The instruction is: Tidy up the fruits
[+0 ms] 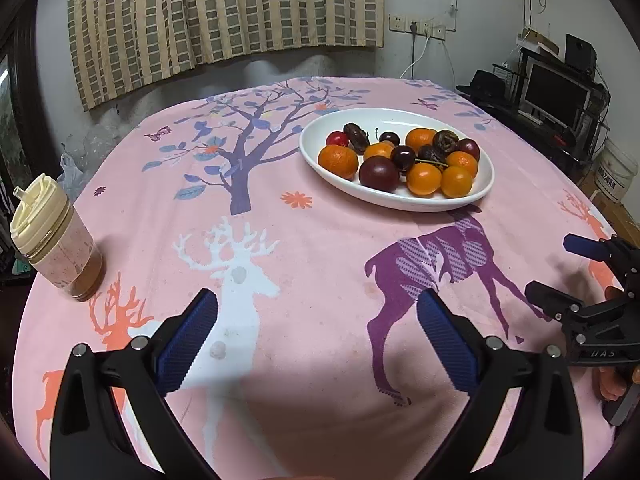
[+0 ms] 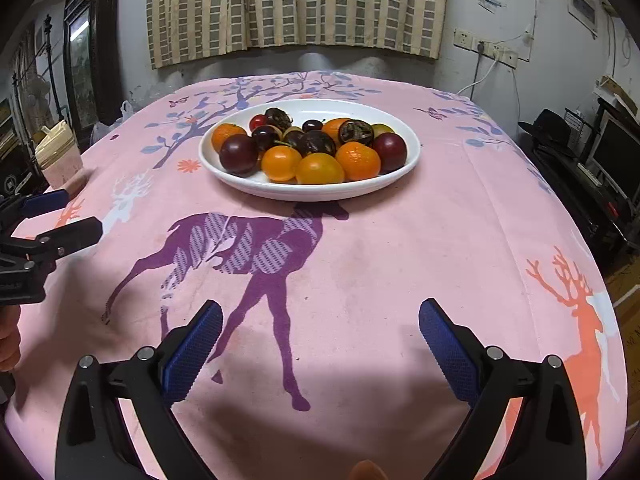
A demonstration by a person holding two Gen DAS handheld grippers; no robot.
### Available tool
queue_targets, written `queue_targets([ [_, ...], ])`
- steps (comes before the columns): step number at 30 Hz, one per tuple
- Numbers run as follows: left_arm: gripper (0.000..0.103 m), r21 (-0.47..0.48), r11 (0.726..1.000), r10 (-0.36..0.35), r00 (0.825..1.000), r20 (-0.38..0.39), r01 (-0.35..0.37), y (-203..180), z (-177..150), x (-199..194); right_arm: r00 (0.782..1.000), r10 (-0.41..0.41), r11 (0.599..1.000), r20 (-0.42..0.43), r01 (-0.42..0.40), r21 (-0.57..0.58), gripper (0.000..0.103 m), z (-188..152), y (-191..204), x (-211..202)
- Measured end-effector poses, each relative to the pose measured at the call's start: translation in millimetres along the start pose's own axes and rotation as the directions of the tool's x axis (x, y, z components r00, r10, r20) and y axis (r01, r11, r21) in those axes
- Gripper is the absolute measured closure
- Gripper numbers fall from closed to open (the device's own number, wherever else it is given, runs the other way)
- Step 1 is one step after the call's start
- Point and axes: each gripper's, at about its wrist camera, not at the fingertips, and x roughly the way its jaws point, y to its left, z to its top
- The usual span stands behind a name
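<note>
The tabletop (image 1: 320, 272) is covered with a pink cloth (image 2: 400, 248) printed with deer and a tree, and it fills the space ahead of both pairs of fingers. On it stands a white oval plate (image 2: 248, 184), well ahead of the right fingers and slightly to their left; from the left wrist camera the plate (image 1: 320, 128) lies ahead and to the right of the left fingers. The plate carries all the fruits: several oranges (image 2: 358, 161), dark plums (image 2: 239, 153), small cherries (image 2: 264, 137) and a few wrinkled dark fruits (image 2: 356, 132), touching each other in a pile. A jar (image 1: 56, 240) with a cream lid stands to the left of the left fingers, apart from the plate.

The left gripper (image 1: 318, 314) hangs over the cloth with its blue fingers (image 1: 192, 332) spread wide; nothing is between them and they touch nothing. The right gripper (image 2: 320, 322) is the same: its blue fingers (image 2: 448, 344) are wide apart, empty, above the purple deer print. In the left wrist view the right gripper (image 1: 568, 276) shows at the right edge, also spread, and in the right wrist view the left gripper (image 2: 76, 216) shows at the left edge. Both grippers are near each other and well short of the plate.
</note>
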Motion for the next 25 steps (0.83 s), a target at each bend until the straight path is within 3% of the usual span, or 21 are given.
queue_targets([
  [25, 0.005, -0.004, 1.0, -0.008, 1.0, -0.015, 0.007, -2.6, -4.7, 2.9, 1.0, -0.03, 0.999, -0.006, 0.03, 0.027, 0.004, 1.6, -8.6, 2.7],
])
